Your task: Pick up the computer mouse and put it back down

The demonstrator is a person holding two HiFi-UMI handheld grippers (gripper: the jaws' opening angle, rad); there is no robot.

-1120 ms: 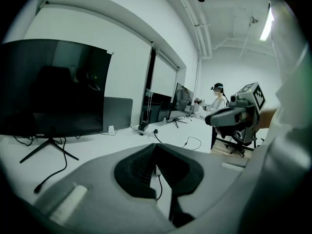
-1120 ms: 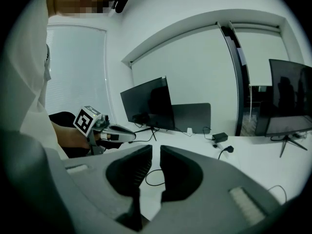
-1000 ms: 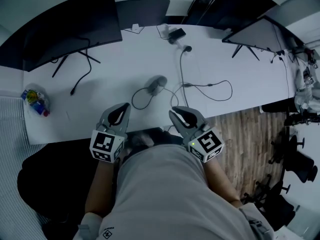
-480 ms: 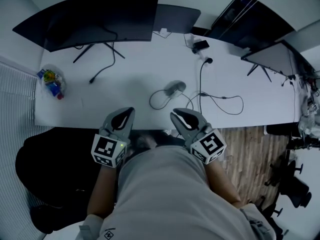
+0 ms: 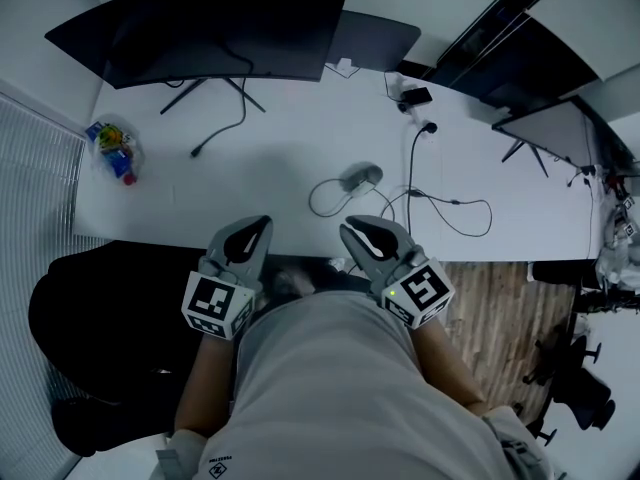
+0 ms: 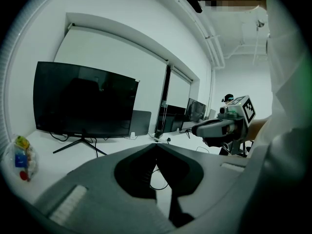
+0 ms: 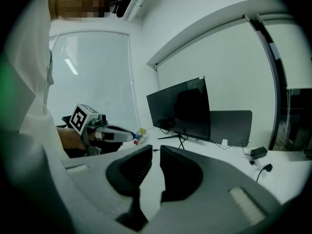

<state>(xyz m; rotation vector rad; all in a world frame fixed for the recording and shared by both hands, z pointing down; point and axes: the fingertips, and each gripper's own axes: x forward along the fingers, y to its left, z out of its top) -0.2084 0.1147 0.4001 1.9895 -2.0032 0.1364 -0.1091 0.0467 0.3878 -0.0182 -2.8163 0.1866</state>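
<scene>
The grey computer mouse (image 5: 361, 177) lies on the white desk (image 5: 250, 158), its cable looping toward the front edge. Both grippers hover side by side at that edge, short of the mouse and touching nothing. The left gripper (image 5: 262, 224) (image 6: 156, 146) is shut, its tips meeting with nothing between them. The right gripper (image 5: 348, 230) (image 7: 155, 152) has its jaws a narrow slit apart and holds nothing. Each gripper shows in the other's view: the right gripper (image 6: 197, 129) and the left gripper (image 7: 131, 138). In the two gripper views the mouse is hidden behind the jaws.
A wide curved monitor (image 5: 200, 28) stands at the back left and another screen (image 5: 560, 118) at the right. A small bag of colourful items (image 5: 112, 148) lies at the left end. A power adapter (image 5: 415, 96) and cables (image 5: 450, 208) lie right of the mouse. A black chair (image 5: 90, 318) stands below left.
The head view has swung, so the desk, monitor and mouse sit farther right in the picture. Both grippers have come slightly forward and up together, still empty.
</scene>
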